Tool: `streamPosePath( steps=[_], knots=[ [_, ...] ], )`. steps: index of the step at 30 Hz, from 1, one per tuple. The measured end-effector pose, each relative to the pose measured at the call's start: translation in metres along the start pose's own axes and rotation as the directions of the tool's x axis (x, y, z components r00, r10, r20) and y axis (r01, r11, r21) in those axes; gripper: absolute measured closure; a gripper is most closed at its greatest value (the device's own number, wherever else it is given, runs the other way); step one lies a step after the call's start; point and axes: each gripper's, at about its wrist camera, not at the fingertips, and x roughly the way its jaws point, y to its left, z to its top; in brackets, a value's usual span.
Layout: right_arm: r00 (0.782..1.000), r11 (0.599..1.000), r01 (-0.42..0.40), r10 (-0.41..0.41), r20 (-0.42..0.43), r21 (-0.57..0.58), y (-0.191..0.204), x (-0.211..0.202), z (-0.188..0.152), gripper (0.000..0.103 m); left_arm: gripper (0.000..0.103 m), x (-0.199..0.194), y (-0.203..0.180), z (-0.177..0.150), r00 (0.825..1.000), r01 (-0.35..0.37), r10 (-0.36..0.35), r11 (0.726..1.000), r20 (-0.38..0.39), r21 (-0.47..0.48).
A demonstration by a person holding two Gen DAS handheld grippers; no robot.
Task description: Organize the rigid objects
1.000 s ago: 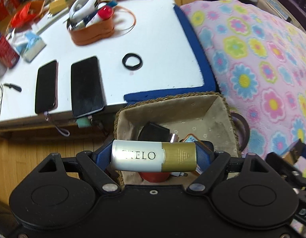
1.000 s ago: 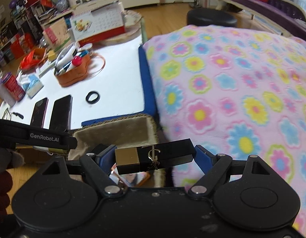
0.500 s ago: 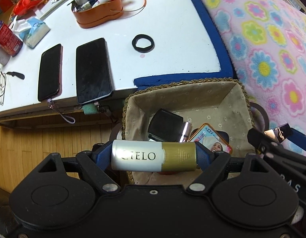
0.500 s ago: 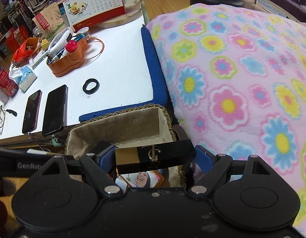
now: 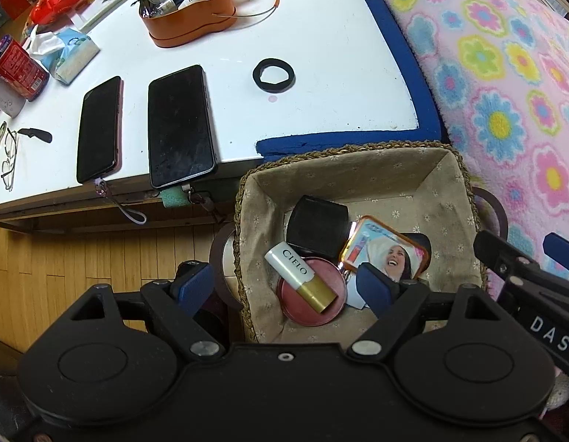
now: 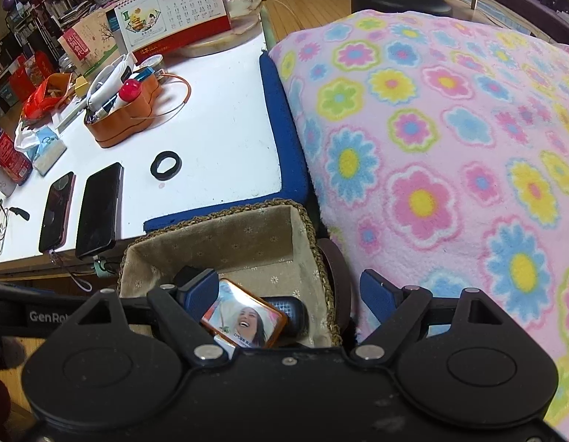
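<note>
Evidently the left gripper [image 5: 282, 287] hung over the fabric-lined woven basket [image 5: 358, 147] with its jaws wide and empty, so the white-and-gold CIELO tube [image 5: 301, 277] lay slantwise on a round pink compact [image 5: 310, 294] inside. The right gripper [image 6: 290, 296] stood equally open and empty above the same basket; its black-and-gold case probably lay there, hidden.

White blue-edged table [image 5: 321, 37], flowered pink blanket [image 6: 450, 147], wooden plank floor [image 5: 81, 250].
</note>
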Motion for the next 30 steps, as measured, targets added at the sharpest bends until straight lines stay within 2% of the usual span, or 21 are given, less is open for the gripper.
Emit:
streamPosePath(
  steps=[6,11,17,25,30],
  knots=[
    [1.0,1.0,0.016,-0.016,-0.001,-0.007,-0.001,-0.005,-0.006,0.015,0.023,-0.003,0.0,-0.002,1.0,-0.02,0.02,1.0,0.001,0.004],
    [1.0,1.0,0.028,-0.028,-0.004,0.004,-0.004,-0.011,-0.011,0.011,0.023,-0.009,0.001,-0.005,1.0,-0.008,0.008,1.0,0.013,0.008],
    [0.999,0.999,0.035,-0.035,0.004,0.0,-0.005,-0.022,-0.016,0.01,0.02,-0.025,-0.002,-0.01,0.998,0.002,-0.003,1.0,0.068,0.011],
    [0.998,0.999,0.051,-0.051,0.031,-0.003,-0.009,-0.041,-0.023,0.008,0.02,-0.039,-0.016,-0.023,0.994,-0.087,0.083,0.994,0.07,0.058],
    [0.997,0.998,0.06,-0.06,0.05,0.0,-0.015,-0.055,-0.03,0.007,0.02,-0.054,-0.02,-0.034,0.991,-0.081,0.076,0.996,0.11,0.04]
  ],
)
